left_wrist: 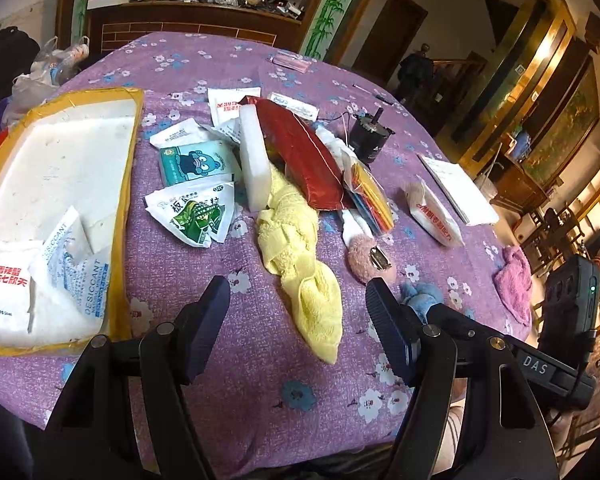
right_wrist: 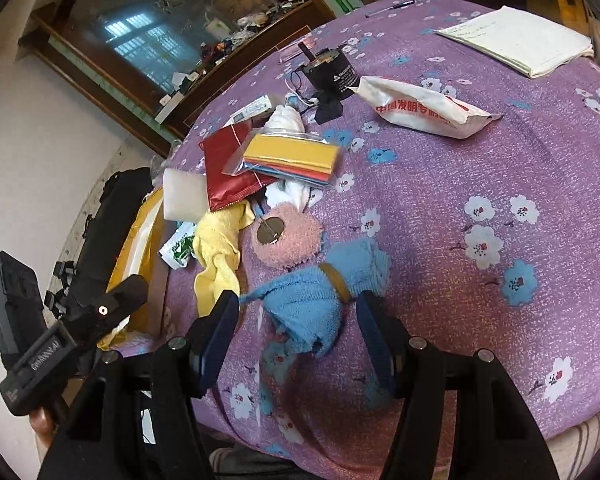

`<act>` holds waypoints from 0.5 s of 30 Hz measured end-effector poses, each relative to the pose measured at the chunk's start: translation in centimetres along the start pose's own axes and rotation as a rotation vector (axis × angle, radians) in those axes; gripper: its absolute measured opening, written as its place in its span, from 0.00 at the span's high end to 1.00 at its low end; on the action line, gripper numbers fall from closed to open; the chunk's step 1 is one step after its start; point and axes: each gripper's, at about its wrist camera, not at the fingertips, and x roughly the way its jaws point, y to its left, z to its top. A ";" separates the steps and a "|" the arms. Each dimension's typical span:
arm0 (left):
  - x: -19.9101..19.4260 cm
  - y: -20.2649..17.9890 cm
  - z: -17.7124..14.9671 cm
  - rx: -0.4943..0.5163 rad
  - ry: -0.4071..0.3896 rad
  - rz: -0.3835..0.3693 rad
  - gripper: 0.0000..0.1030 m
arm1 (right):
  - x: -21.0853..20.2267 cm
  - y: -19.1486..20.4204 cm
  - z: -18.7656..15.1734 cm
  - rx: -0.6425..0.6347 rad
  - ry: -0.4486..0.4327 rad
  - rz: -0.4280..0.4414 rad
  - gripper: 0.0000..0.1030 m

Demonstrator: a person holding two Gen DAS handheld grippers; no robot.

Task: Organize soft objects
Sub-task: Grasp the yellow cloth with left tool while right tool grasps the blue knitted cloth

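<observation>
Setting: a round table under a purple floral tablecloth [left_wrist: 228, 64], with soft things and packets jumbled across its middle.
Left gripper [left_wrist: 298, 322]: wide open and holding nothing; it hangs over the near end of the yellow towel [left_wrist: 300, 256], which lies between its two fingers, so the towel looks like its likely next pick.
Right gripper [right_wrist: 298, 330]: also spread wide and empty, its fingers standing on either side of the blue terry toy [right_wrist: 320, 292], close to it but not closed on it.
Blue terry toy: lies flat near the table's front edge, a tan band across its body, touching the pink fuzzy pad [right_wrist: 296, 240] just behind it.
Collecting place: a foam tray edged in yellow tape [left_wrist: 60, 152] at the left side already holds a desiccant bag [left_wrist: 80, 276] and a white sachet with red print [left_wrist: 6, 292], so it seems to serve as the bin for sorted items.
Central pile: a white foam block [left_wrist: 254, 160] leans against a red foil pouch [left_wrist: 304, 156], with a clear bag of coloured sheets [left_wrist: 370, 196] resting against the pouch.
Outliers: a mauve cloth [left_wrist: 514, 280] sits well apart near the right rim, and a small black motor [left_wrist: 370, 132] at the back is no soft thing.
Progress: judged early, as most soft items are not yet gathered.
</observation>
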 end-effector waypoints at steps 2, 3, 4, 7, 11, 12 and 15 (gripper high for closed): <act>0.6 -0.1 0.3 0.005 0.007 0.001 0.31 | 0.1 0.0 0.1 0.004 0.000 -0.005 0.40; 1.0 -0.2 0.6 0.013 0.003 0.003 0.31 | 0.3 -0.1 0.2 0.013 0.007 -0.005 0.40; 1.4 -0.4 0.9 0.021 -0.003 0.005 0.31 | 0.5 -0.4 0.4 0.029 0.012 0.004 0.40; 3.4 -0.8 2.4 0.037 0.000 0.015 0.31 | 0.8 -0.8 0.7 0.055 0.012 -0.002 0.40; 7.3 -1.0 4.2 0.065 0.036 0.039 0.40 | 1.4 -1.2 1.3 0.072 0.001 -0.023 0.40; 7.8 -0.9 4.2 0.069 0.043 0.045 0.48 | 1.5 -1.3 1.5 0.078 0.000 -0.029 0.40; 8.7 -0.5 4.0 0.058 0.050 0.072 0.60 | 1.9 -1.0 1.6 0.058 0.002 -0.051 0.41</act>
